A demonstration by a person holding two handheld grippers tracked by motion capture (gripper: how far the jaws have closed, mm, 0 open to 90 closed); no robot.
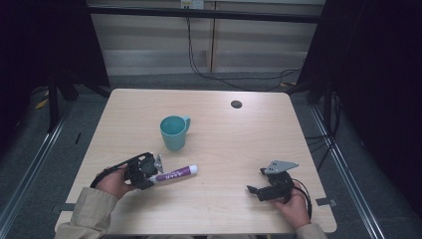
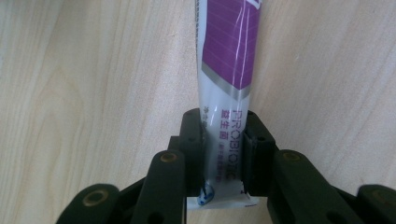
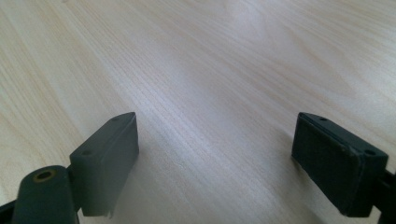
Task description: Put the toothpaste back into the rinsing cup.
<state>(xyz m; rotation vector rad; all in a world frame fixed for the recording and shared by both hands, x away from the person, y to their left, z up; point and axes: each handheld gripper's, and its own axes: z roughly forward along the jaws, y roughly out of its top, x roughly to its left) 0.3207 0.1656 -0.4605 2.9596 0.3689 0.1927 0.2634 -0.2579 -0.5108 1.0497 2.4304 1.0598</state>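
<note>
High view puts the left gripper [image 1: 149, 172] near the front-left of the table [image 1: 234, 144], its jaws clamped on the flat crimped end of a toothpaste tube [image 1: 175, 174]. The tube lies on the wood and runs from the jaws out to the person's right, its white cap at the far end, with a teal mug [image 1: 174, 132] standing upright behind it, apart from both.

Left gripper view gives what the overhead camera cannot: the two black pads press the tube [image 2: 224, 140] from either side, just above its crimped tail, and the print can be read. Purple capitals spell "PROBIOTIC" along the white part, with a line of Chinese characters beside it; the smaller print beneath is too blurred to make out. Farther up, the body turns purple past a silver band.

The right gripper [image 1: 260, 191] sits at the front-right of the table in the person's hand, well apart from the tube. Right gripper view shows its jaws standing wide apart over bare wood, seemingly just above the surface, though contact is hard to judge.
</note>
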